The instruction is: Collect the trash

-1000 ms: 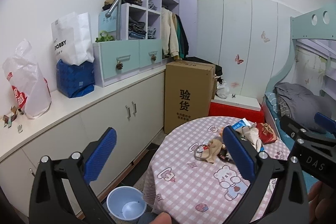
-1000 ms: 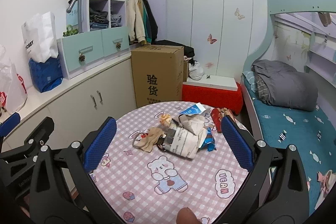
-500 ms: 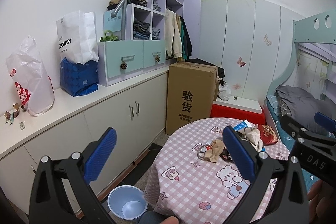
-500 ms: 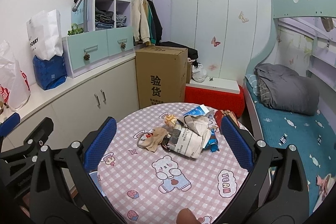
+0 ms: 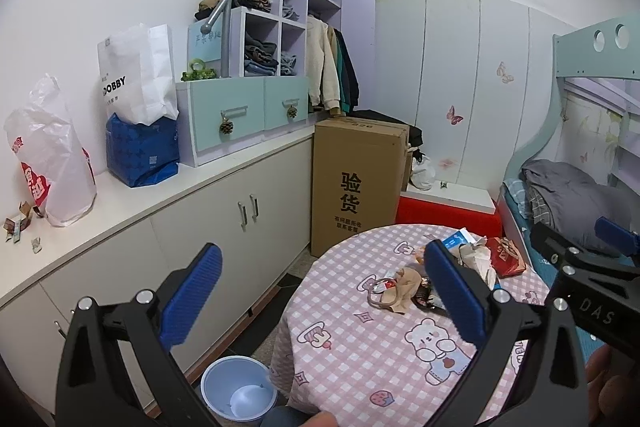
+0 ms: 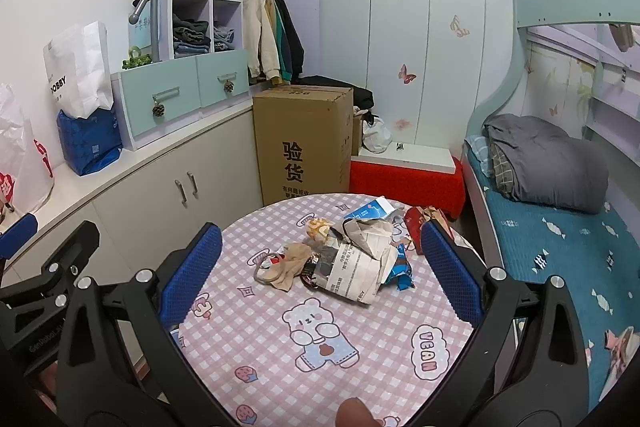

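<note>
A heap of trash point(image 6: 352, 259) lies on the round table with a pink checked cloth point(image 6: 320, 347): crumpled newspaper, a tan wrapper point(image 6: 286, 265), a blue-white carton point(image 6: 368, 209), a red packet point(image 6: 418, 223). The same trash heap point(image 5: 404, 287) shows in the left wrist view, partly behind a blue pad. My right gripper point(image 6: 320, 271) is open, held above the table's near side, short of the heap. My left gripper point(image 5: 322, 291) is open and empty, over the table's left edge. A pale blue bin point(image 5: 238, 393) stands on the floor, left of the table.
White cabinets point(image 5: 224, 211) with bags on top run along the left wall. A tall cardboard box point(image 5: 352, 183) and a red box point(image 6: 404, 179) stand behind the table. A bunk bed point(image 6: 560, 227) with a grey blanket is on the right.
Both views have pulled back and risen slightly, so the table and heap sit a little farther off. Both grippers stay open and nothing was picked up.
</note>
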Motion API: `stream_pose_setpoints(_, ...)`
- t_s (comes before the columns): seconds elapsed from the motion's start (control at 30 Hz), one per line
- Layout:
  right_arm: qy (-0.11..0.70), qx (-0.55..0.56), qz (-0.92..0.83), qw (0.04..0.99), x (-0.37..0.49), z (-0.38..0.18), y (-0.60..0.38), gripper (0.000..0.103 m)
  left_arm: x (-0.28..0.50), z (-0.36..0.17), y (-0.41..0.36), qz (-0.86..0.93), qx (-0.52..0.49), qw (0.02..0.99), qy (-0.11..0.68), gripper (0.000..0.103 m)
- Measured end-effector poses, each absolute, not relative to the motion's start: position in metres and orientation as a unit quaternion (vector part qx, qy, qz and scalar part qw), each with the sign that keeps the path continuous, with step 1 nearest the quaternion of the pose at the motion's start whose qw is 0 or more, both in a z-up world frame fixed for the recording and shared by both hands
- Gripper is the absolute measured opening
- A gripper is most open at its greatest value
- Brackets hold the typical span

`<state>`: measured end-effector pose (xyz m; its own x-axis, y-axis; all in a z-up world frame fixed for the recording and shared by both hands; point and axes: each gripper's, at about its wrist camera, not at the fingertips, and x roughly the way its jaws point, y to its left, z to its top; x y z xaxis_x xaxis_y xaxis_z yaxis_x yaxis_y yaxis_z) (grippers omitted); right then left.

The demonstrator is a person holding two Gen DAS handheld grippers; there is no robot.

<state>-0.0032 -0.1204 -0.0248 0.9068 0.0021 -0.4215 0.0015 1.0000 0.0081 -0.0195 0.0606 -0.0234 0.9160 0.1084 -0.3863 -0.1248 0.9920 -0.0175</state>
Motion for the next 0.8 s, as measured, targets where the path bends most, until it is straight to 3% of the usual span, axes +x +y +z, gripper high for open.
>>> stream_pose_setpoints(0.8, 0.225, 0.008, -0.002, 0.974, 0.007, -0.034, -0.127, 0.097, -0.003, -0.033, 0.054, 0.063, -0.018, 0.976, 0.206, 0.099)
